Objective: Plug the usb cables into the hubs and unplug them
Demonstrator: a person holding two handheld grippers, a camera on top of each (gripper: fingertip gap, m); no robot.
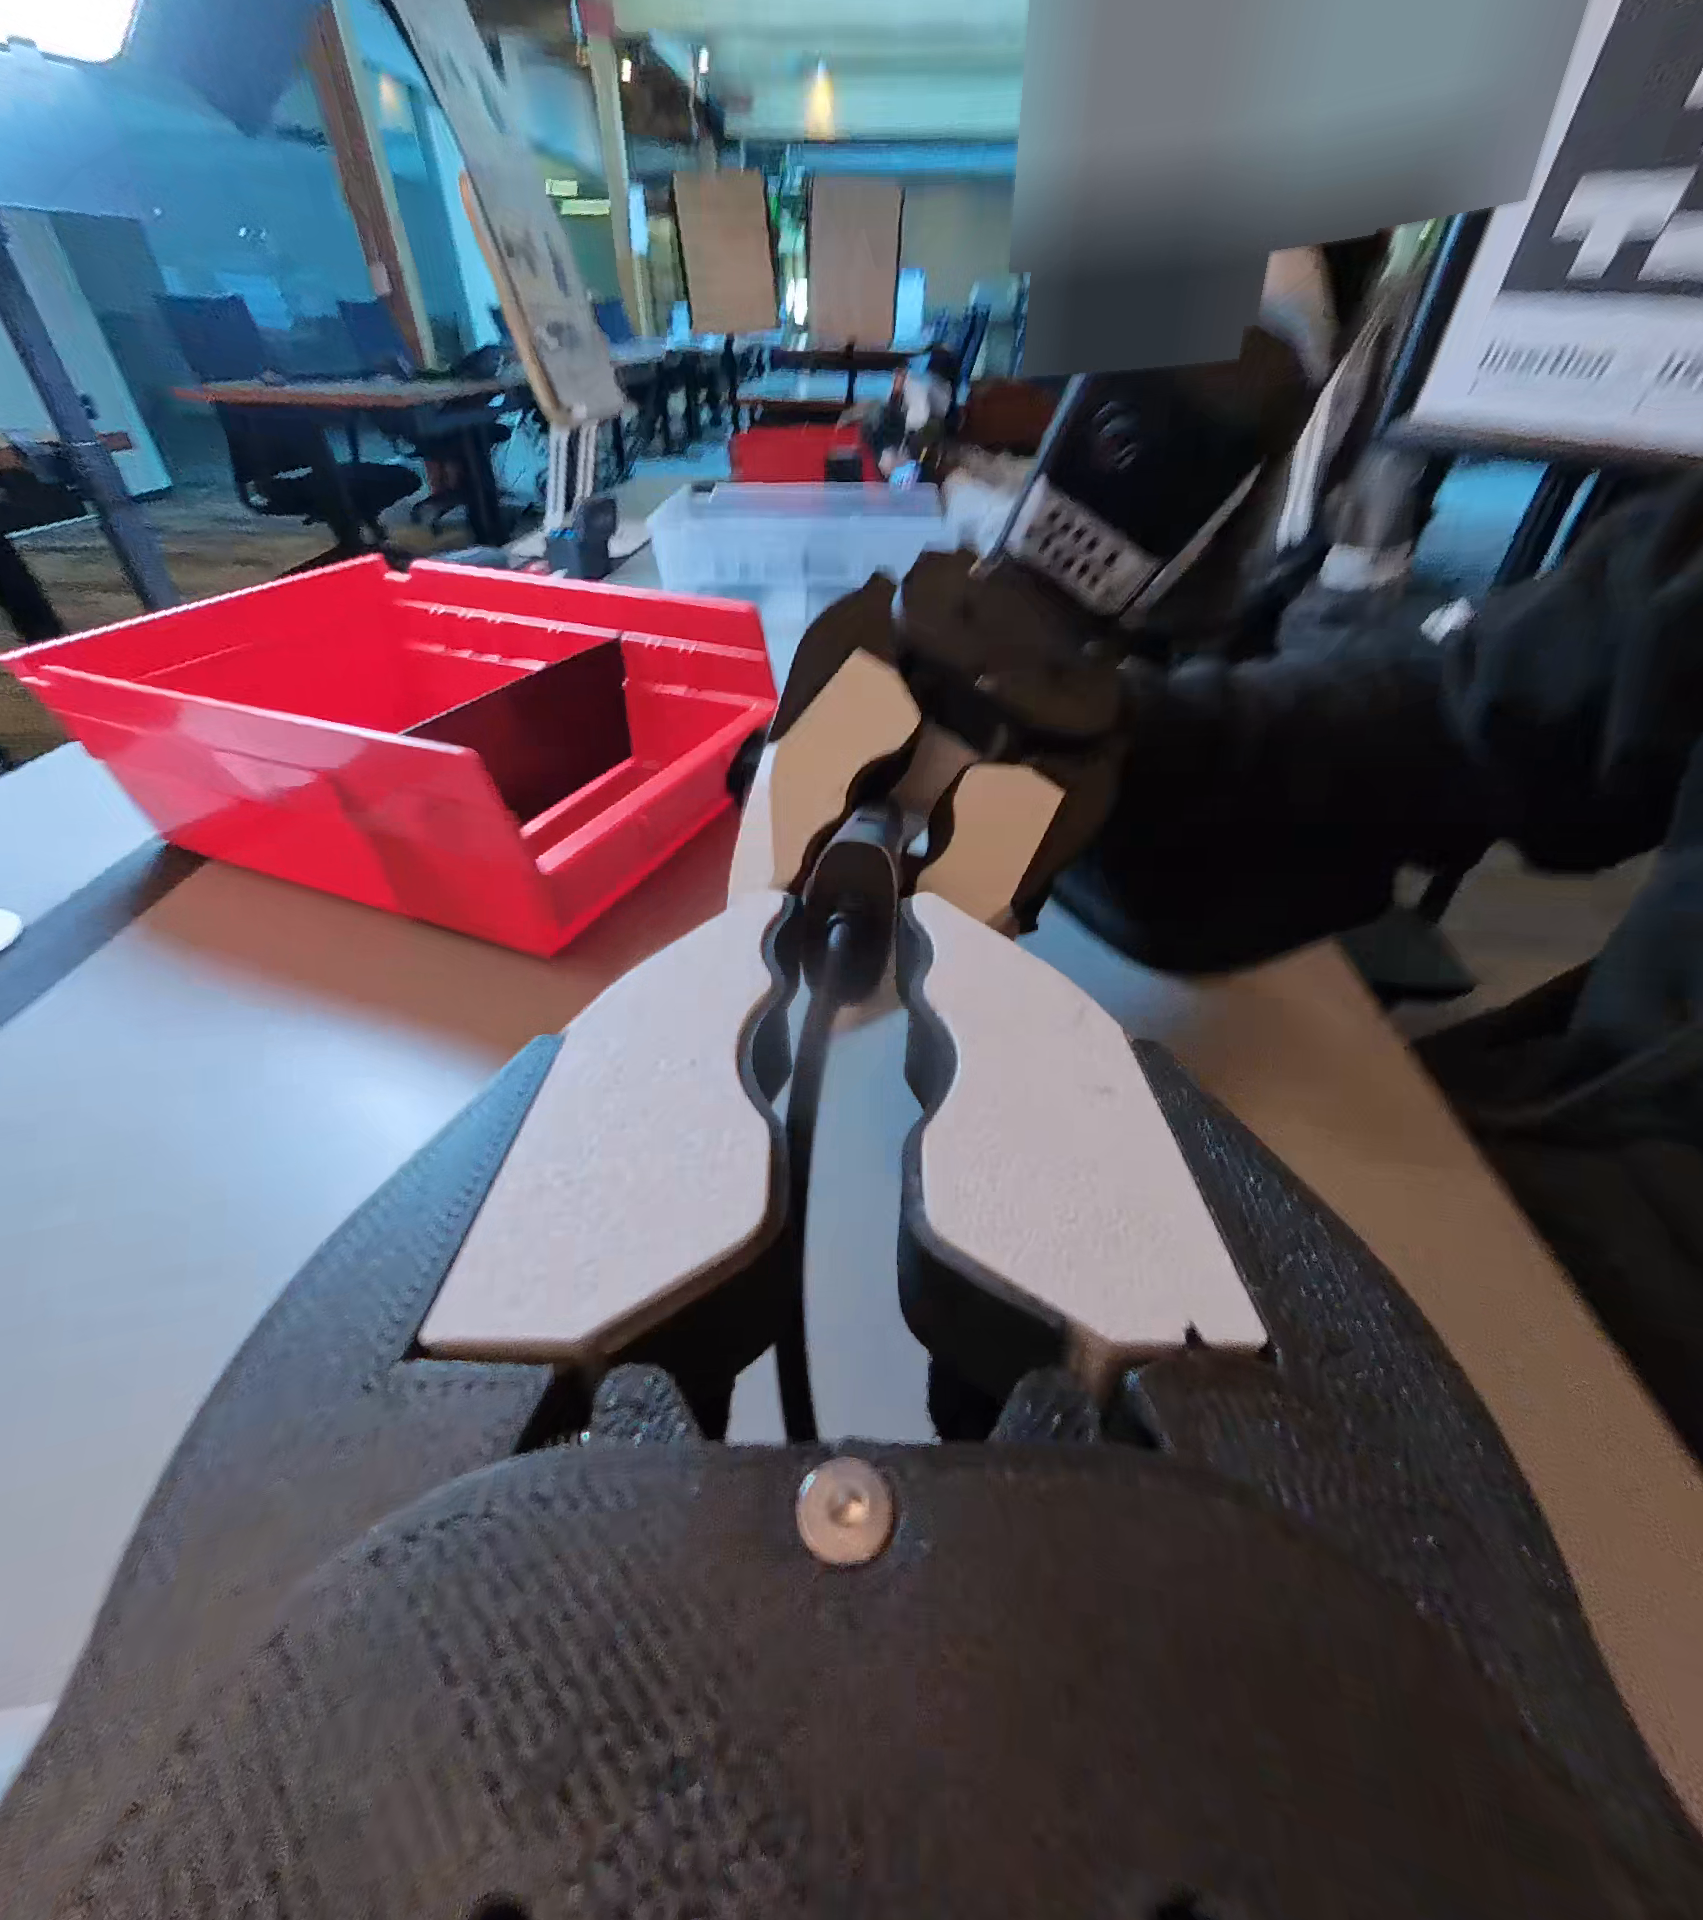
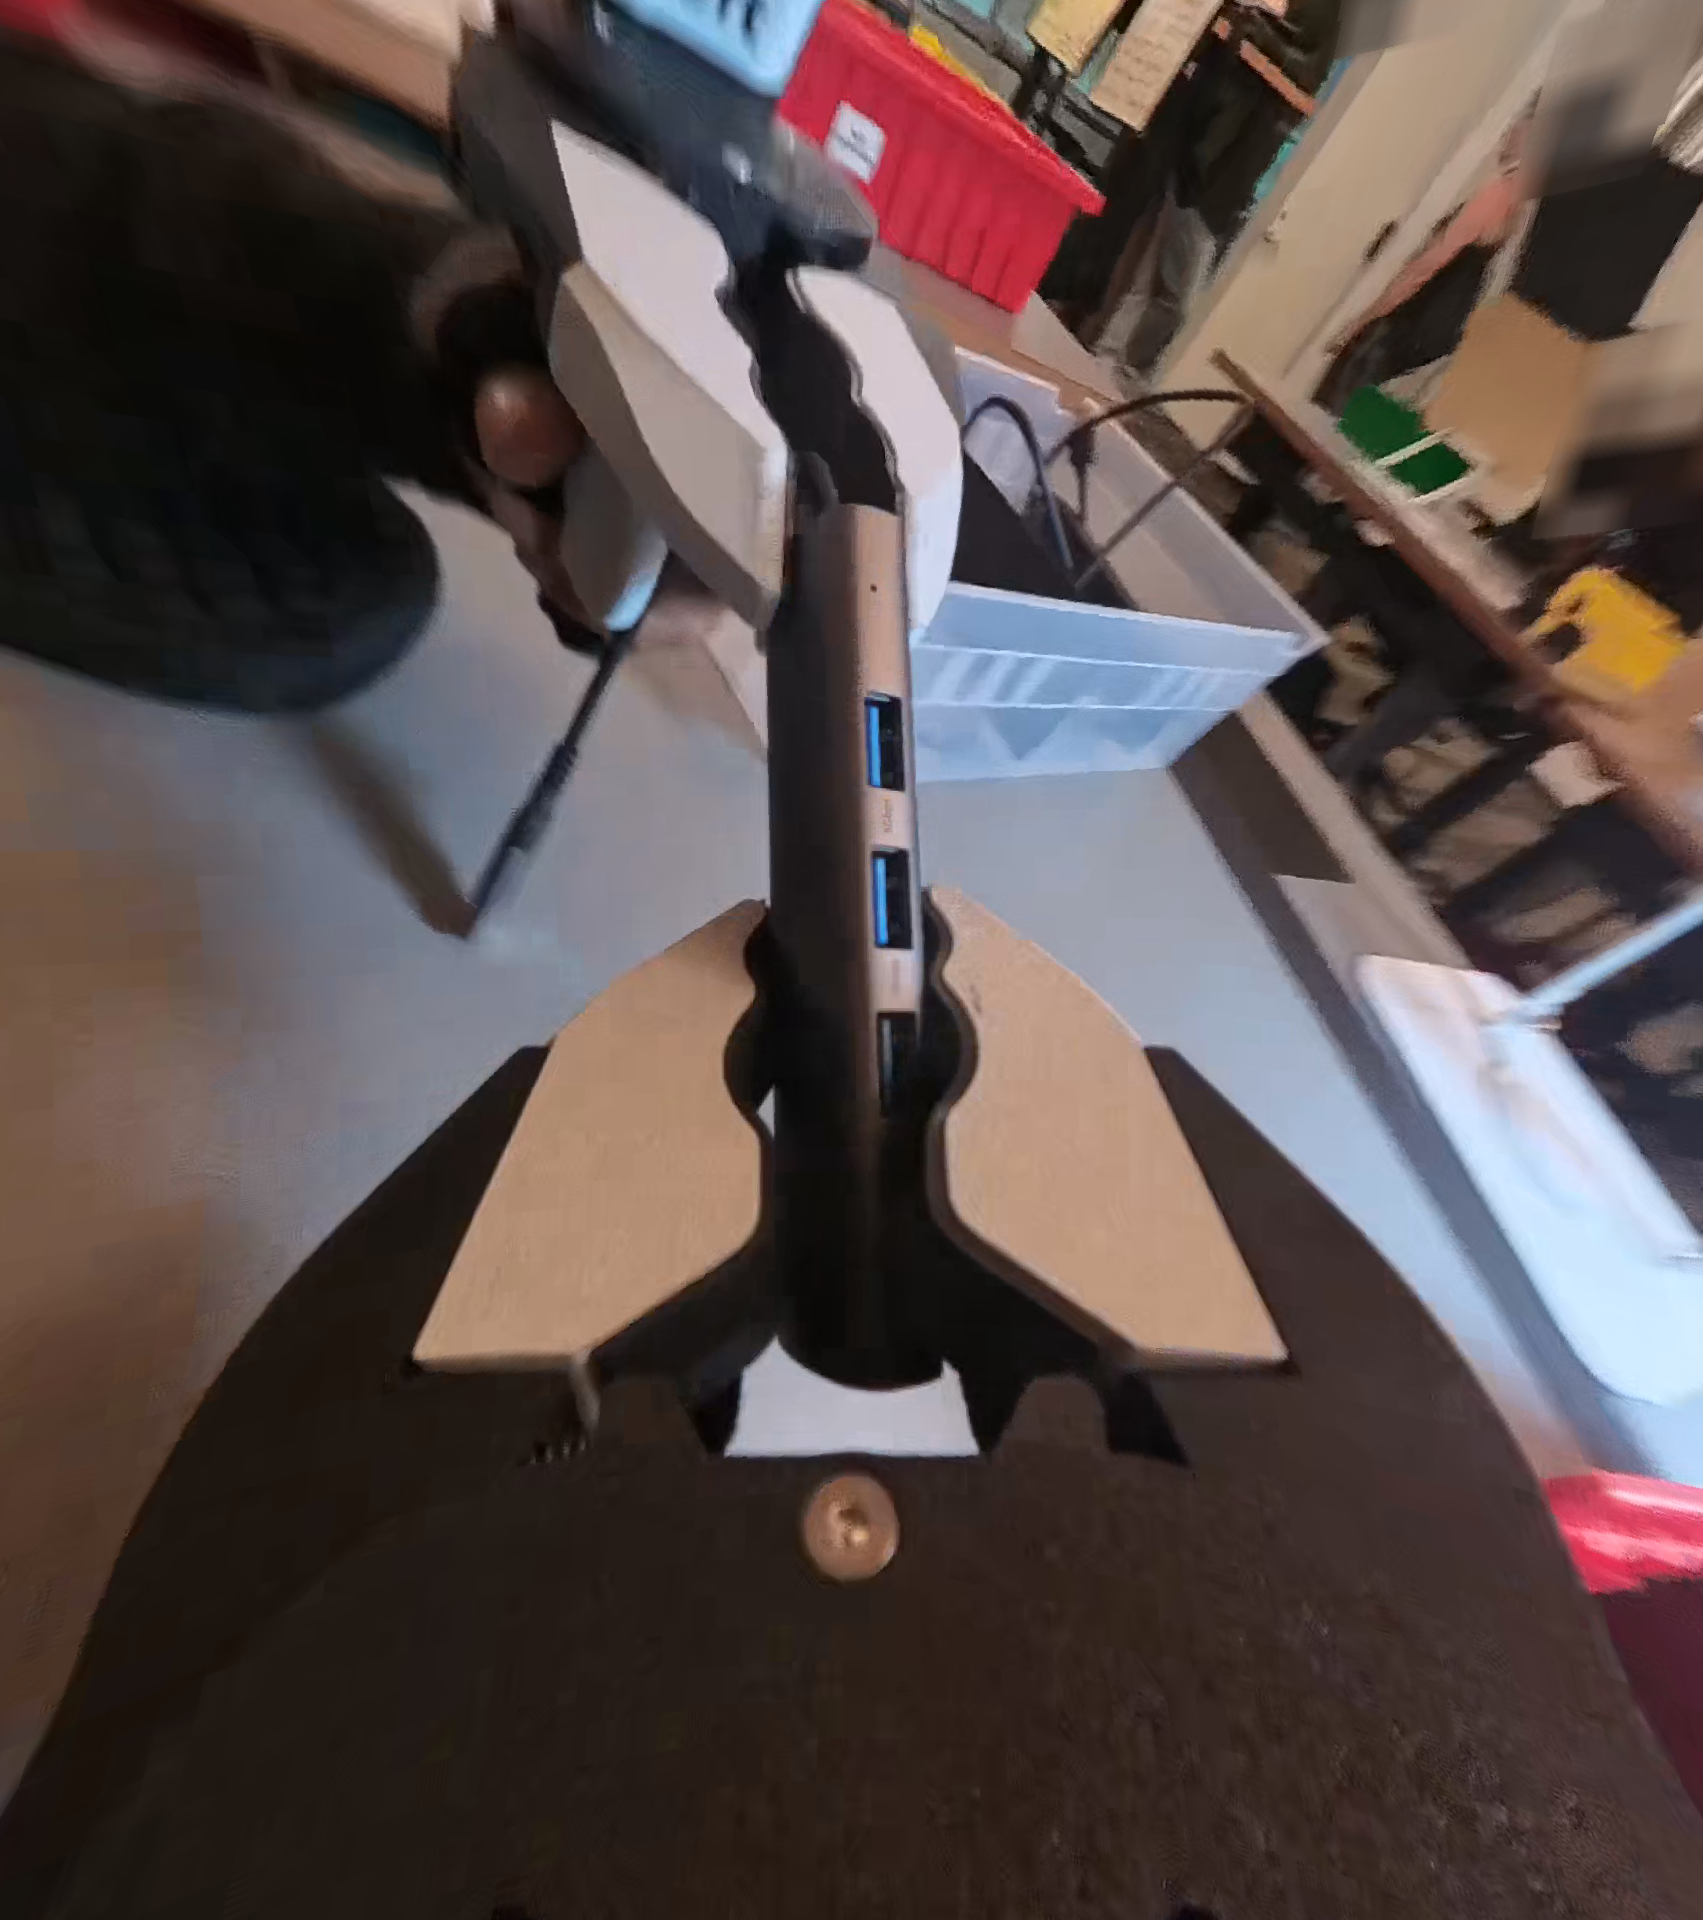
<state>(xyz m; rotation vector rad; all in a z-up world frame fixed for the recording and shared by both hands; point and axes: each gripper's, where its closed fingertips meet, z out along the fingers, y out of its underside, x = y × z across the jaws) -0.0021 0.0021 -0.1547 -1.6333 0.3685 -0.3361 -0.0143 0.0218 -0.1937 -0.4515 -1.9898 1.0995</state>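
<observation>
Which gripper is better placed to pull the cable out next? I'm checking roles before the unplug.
Left, probably. The left gripper is closed on the black cable's plug end, in line with the USB hub, while the right gripper clamps the hub's body and can brace it.
</observation>
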